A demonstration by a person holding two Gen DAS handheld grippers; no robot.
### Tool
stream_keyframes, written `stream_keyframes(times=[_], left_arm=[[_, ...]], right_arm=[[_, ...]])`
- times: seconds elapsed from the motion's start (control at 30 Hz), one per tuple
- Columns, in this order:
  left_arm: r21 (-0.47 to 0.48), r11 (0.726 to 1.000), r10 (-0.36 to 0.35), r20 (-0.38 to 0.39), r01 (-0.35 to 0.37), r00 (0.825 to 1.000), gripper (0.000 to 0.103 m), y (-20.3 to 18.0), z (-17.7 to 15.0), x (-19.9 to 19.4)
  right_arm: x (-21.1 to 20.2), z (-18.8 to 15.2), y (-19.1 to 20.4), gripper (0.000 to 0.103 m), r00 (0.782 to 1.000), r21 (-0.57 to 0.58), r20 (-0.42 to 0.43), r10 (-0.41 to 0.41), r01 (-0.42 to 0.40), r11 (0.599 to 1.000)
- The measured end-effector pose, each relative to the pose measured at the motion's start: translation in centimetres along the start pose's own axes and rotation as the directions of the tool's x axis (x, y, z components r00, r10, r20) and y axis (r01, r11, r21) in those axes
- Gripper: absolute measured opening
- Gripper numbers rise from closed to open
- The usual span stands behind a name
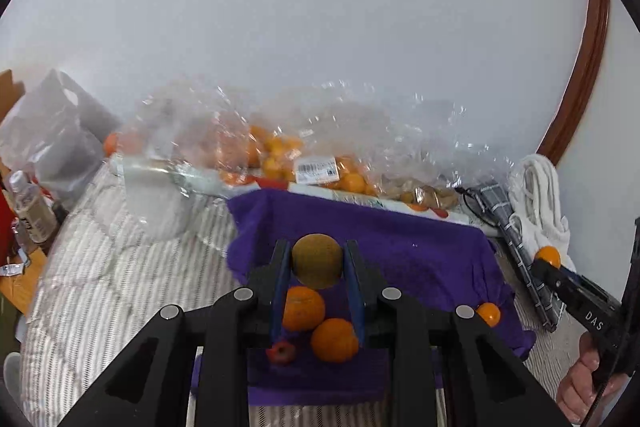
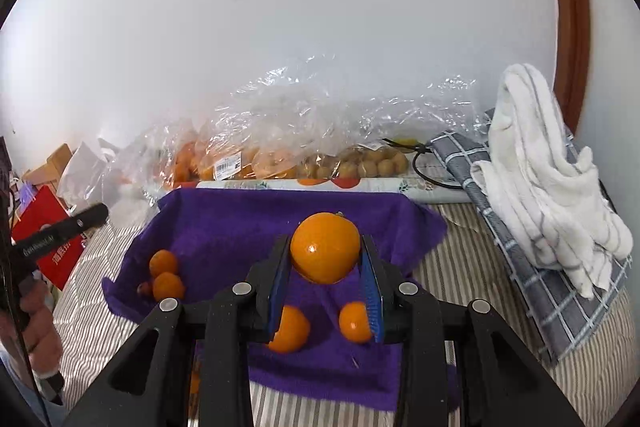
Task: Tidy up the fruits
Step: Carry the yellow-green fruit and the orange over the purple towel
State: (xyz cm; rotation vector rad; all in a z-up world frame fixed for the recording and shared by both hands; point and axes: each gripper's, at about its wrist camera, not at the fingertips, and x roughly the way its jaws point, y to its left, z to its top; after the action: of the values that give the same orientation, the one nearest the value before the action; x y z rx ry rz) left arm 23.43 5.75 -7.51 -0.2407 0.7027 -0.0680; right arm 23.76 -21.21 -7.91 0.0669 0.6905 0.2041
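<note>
My left gripper point(image 1: 317, 261) is shut on a brownish-green round fruit point(image 1: 317, 259) and holds it above a purple cloth point(image 1: 420, 259). Under it on the cloth lie two oranges point(image 1: 303, 308) point(image 1: 334, 340) and a small red fruit point(image 1: 281, 352). A small orange point(image 1: 488, 313) lies at the cloth's right edge. My right gripper point(image 2: 325, 254) is shut on a large orange point(image 2: 325, 247) above the same cloth point(image 2: 224, 227). Two oranges point(image 2: 290, 331) point(image 2: 354, 321) lie below it, and two more point(image 2: 164, 262) point(image 2: 168, 286) at the cloth's left.
Clear plastic bags of oranges point(image 1: 276, 151) and small brown fruits point(image 2: 360, 163) lie along the wall behind the cloth. A white towel point(image 2: 548, 179) on a grey checked cloth point(image 2: 532, 287) lies to the right. A red box point(image 2: 48, 227) and bottles point(image 1: 28, 203) stand at the left.
</note>
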Motion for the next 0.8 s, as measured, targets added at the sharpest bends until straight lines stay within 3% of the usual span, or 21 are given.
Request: stream_keyframes(times=[0.17, 0.4, 0.57, 0.8], left_arm=[[0.021, 1.0, 0.019, -0.066, -0.017, 0.998, 0.025, -0.8, 0.3, 3.8], [-0.001, 1.0, -0.008, -0.172, 0.008, 0.985, 0.025, -1.7, -0.1, 9.1], [0.097, 0.995, 0.051, -0.196, -0.033, 0.979, 0.025, -2.9, -1.0, 10.6], [0.113, 0.993, 0.051, -0.24, -0.024, 0.969, 0.025, -3.4, -1.6, 11.5]], right_arm=[[3.4, 0.4, -0.5, 0.034, 0.999, 0.024, -0.036, 0.021, -0.02, 1.0], [8.4, -1.4, -1.1, 0.033, 0.985, 0.012, -0.172, 0.001, 0.001, 1.0], [10.1, -2.3, -1.6, 0.034, 0.971, 0.039, -0.236, 0.029, -0.02, 0.999], [10.7, -2.7, -1.4, 0.034, 0.968, 0.015, -0.249, 0.011, -0.008, 1.0]])
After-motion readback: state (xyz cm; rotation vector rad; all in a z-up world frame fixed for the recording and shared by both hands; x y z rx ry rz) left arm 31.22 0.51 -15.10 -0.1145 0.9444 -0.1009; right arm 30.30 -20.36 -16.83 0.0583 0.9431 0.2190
